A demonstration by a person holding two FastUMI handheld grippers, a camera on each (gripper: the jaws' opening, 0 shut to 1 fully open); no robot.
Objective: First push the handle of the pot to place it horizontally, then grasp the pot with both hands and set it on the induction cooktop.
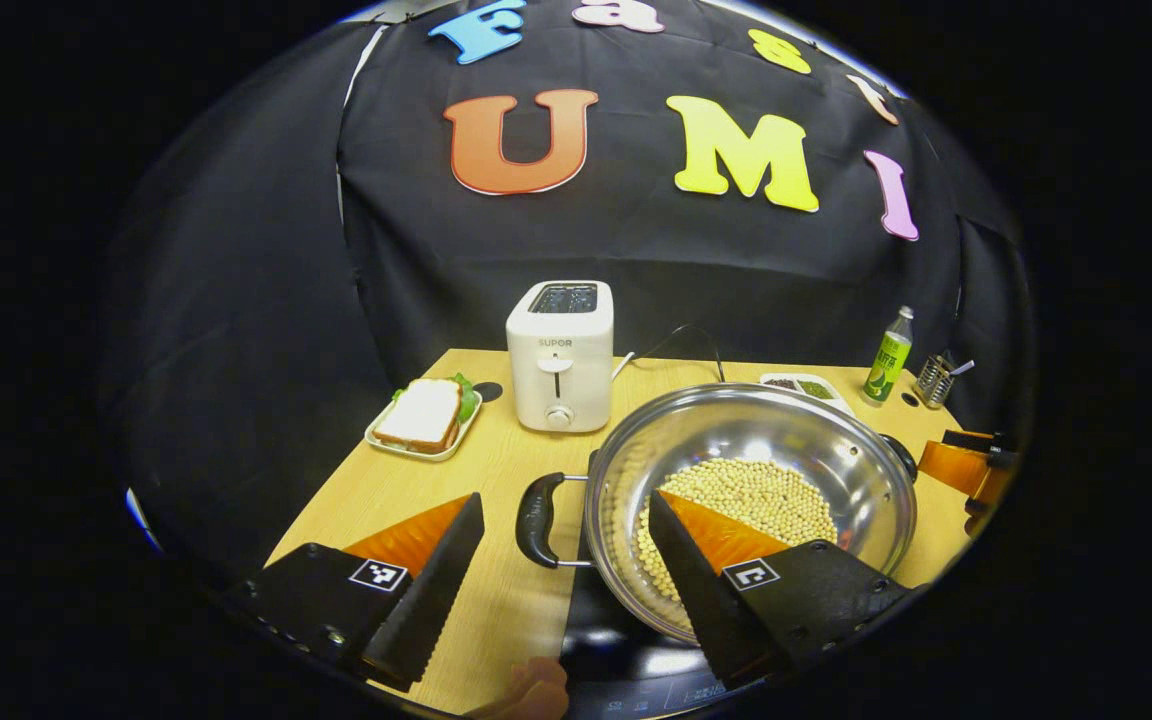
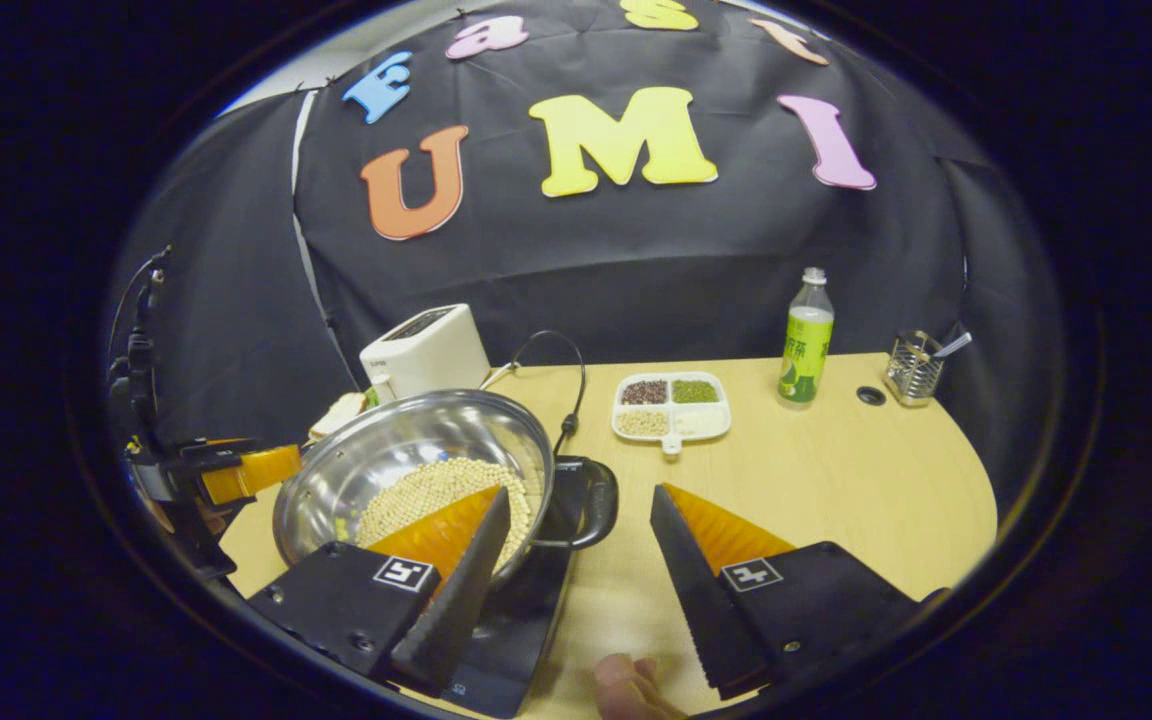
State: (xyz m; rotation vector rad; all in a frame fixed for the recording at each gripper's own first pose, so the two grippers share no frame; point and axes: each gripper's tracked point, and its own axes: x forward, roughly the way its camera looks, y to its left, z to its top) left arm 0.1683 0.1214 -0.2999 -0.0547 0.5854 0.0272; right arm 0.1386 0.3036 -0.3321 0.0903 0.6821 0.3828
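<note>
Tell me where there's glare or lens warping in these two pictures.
Left gripper view: bright glare on the steel pot's inner wall and on the glossy induction cooktop; the table edge bows from fisheye. Right gripper view: softer shine inside the pot; the table's far edge curves; focus looks sharp.

Pot was shiny silver, handles black, beans pale yellow. Toaster was white. Table showed light wood grain. Bottle had green label.

"SUPOR" on toaster front; bottle label print too small to read.
</note>
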